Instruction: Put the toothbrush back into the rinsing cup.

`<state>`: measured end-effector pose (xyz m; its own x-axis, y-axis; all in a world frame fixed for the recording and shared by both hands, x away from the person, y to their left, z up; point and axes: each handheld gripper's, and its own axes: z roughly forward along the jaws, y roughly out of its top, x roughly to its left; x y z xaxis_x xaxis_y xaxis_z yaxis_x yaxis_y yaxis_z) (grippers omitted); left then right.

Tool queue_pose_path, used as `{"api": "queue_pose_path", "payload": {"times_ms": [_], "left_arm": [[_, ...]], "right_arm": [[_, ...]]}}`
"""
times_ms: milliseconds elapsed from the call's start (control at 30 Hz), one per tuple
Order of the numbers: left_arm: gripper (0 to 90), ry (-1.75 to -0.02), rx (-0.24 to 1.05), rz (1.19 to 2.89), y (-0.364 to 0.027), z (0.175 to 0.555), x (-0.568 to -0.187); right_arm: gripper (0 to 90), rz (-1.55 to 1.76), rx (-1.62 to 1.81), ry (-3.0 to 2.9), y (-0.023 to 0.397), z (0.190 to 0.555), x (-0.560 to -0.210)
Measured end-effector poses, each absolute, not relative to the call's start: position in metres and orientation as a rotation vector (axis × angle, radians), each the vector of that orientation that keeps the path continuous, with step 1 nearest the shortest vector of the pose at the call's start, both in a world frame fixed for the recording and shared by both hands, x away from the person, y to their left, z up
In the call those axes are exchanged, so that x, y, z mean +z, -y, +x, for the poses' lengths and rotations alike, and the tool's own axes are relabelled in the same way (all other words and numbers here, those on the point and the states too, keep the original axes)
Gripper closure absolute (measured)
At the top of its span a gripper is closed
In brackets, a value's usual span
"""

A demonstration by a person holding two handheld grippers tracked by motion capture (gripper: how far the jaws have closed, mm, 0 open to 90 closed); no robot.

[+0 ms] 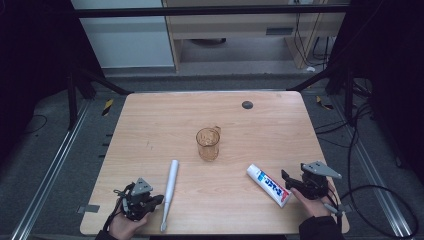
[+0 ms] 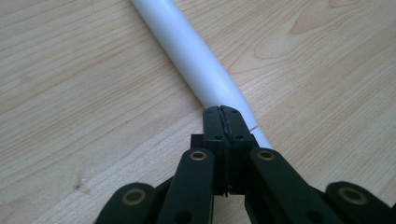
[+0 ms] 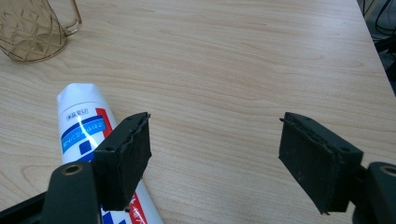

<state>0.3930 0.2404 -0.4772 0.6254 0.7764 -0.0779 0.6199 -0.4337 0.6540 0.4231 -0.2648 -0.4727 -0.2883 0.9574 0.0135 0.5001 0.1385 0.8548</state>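
Your wooden table (image 1: pixel 150 130) carries everything, and the high view lays it all out: the amber glass mug (image 1: pixel 208 143) stands upright near the middle, the white electric toothbrush (image 1: pixel 169 192) lies lengthwise toward your left front edge, and the toothpaste tube (image 1: pixel 268 184) lies slantwise toward your right front edge. A small dark round disc (image 1: pixel 247 104) sits near the far edge, well apart from the rest.

Your gripper views add the close detail. In the left gripper view the toothbrush (image 2: pixel 196 60) runs away from the jaws as a smooth white handle, narrowing just where the closed tips cover it. The right gripper view shows the tube's (image 3: pixel 84 128) blue and red label and the mug's (image 3: pixel 32 30) cut pattern and handle at the upper left.

Your left gripper (image 1: pixel 159 199) has its jaws pressed fully together, pad against pad, with nothing between them; the tips sit on or just above the toothbrush's narrow part, and I cannot tell whether they touch it. Your right gripper (image 3: pixel 215 154) stands wide open and holds nothing, its near jaw just beside the tube.
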Motion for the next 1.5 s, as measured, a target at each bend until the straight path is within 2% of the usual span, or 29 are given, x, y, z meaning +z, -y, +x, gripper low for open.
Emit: {"api": "queue_pose_path", "payload": {"times_ms": [1200, 1500], "left_arm": [[89.7, -0.933, 0.279, 2.282, -0.190, 0.398, -0.484], [89.7, -0.959, 0.339, 2.216, -0.202, 0.412, -0.470]], "right_arm": [[25.0, 1.408, 1.059, -1.859, 0.265, 0.424, -0.474], [25.2, 1.406, 1.061, -1.856, 0.266, 0.425, -0.474]]}}
